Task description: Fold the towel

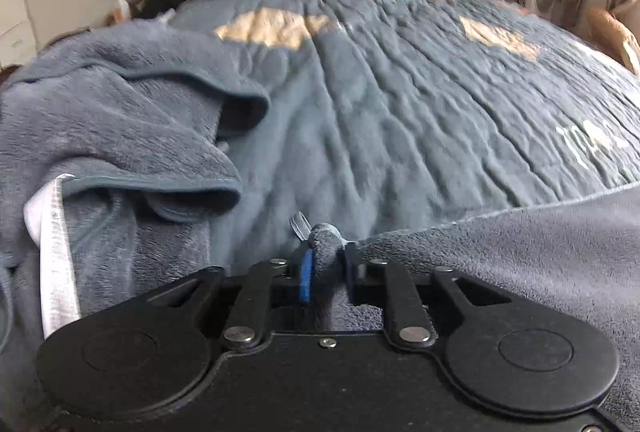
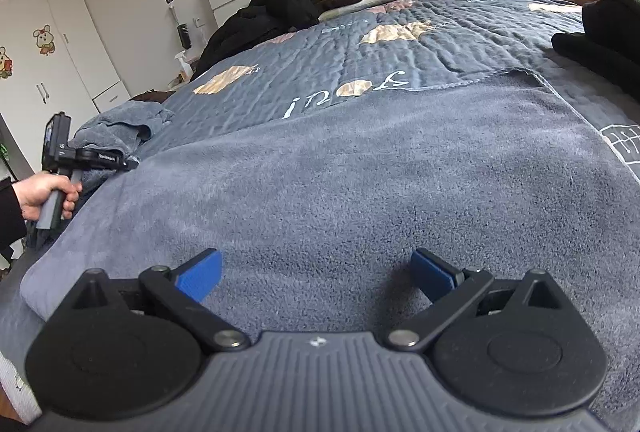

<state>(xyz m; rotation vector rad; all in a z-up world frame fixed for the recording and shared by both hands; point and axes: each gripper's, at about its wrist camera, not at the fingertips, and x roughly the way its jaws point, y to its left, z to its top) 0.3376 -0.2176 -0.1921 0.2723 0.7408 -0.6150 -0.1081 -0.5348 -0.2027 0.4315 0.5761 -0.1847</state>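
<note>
Left wrist view, left gripper (image 1: pixel 326 264) pinching towel (image 1: pixel 520 260) corner, pads hidden, right gripper (image 2: pixel 316 278) open

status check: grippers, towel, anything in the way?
Left gripper jaws pinching corner of grey-blue fleecy towel. Right gripper jaws open above it. Towel flat on quilted bed cover; second crumpled towel nearby.

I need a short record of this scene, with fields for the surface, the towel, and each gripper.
surface: bed with blue quilt
towel: grey-blue towel spread flat on the quilt
left gripper: fingers pinch a bunched towel corner
right gripper: fingers wide apart above the towel, holding nothing
other: second crumpled towel at the left
</note>
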